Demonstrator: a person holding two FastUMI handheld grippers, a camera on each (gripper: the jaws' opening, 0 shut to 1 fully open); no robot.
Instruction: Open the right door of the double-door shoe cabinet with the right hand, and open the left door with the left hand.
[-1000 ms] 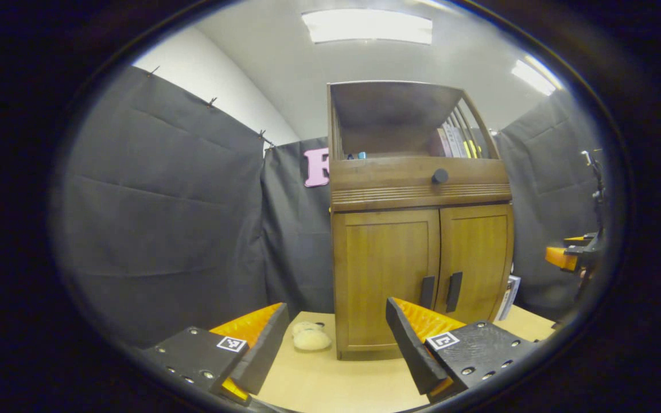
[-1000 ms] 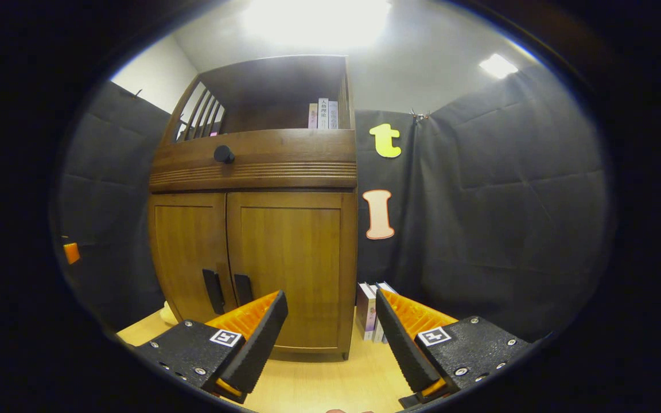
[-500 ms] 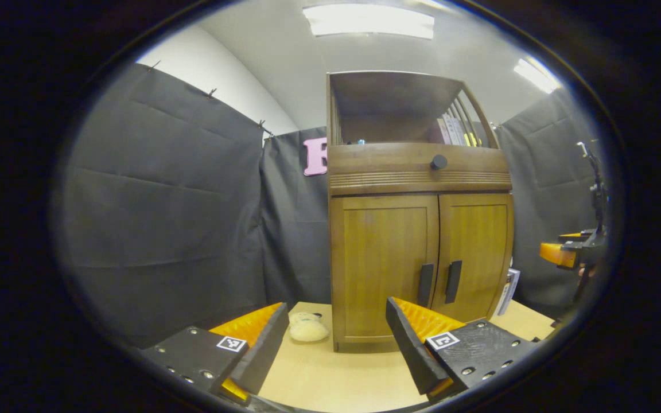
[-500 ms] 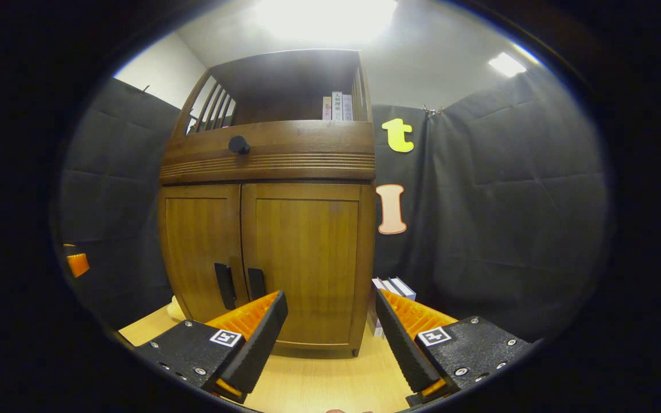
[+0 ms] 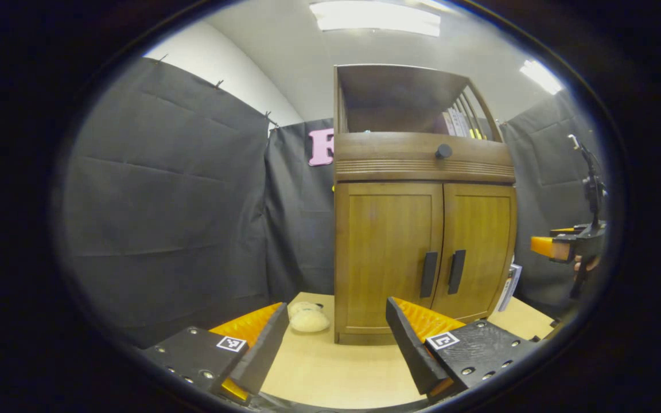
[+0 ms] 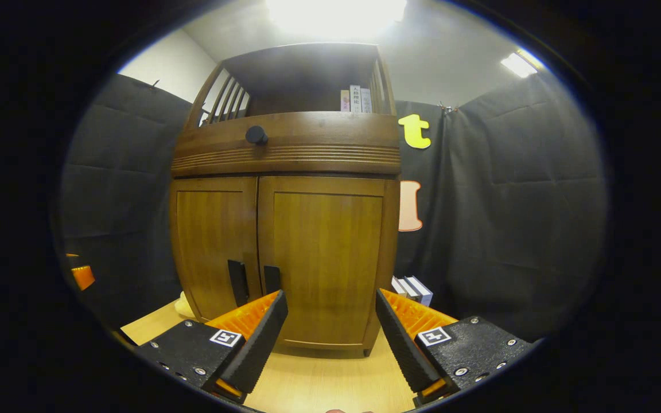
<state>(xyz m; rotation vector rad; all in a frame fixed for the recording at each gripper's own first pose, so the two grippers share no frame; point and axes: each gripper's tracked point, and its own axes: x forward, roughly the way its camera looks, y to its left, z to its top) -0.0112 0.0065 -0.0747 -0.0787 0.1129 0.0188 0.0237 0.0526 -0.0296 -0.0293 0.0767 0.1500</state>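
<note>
While both doors of the shoe cabinet (image 6: 284,229) sit closed, the right gripper (image 6: 330,338) hangs in front of it with its fingers spread wide, holding and touching nothing; the right door (image 6: 327,258) fills the gap between them, and its dark handle (image 6: 271,279) stands just beside the left door's handle (image 6: 237,282) at the centre seam. In the left gripper view, the left gripper (image 5: 335,344) is likewise spread apart and empty above the table (image 5: 330,373), with the left door (image 5: 388,252) ahead and slightly to its right, well short of contact. Compared with a second ago, the cabinet looms larger and sits more centred in the right gripper view (the books (image 6: 413,287) beside it have slid partly behind a finger), and in the left gripper view more bare tabletop shows before the cabinet's base. A pale soft lump (image 5: 307,318) lies by the cabinet's left corner. Open table lies between each gripper and the doors.
</note>
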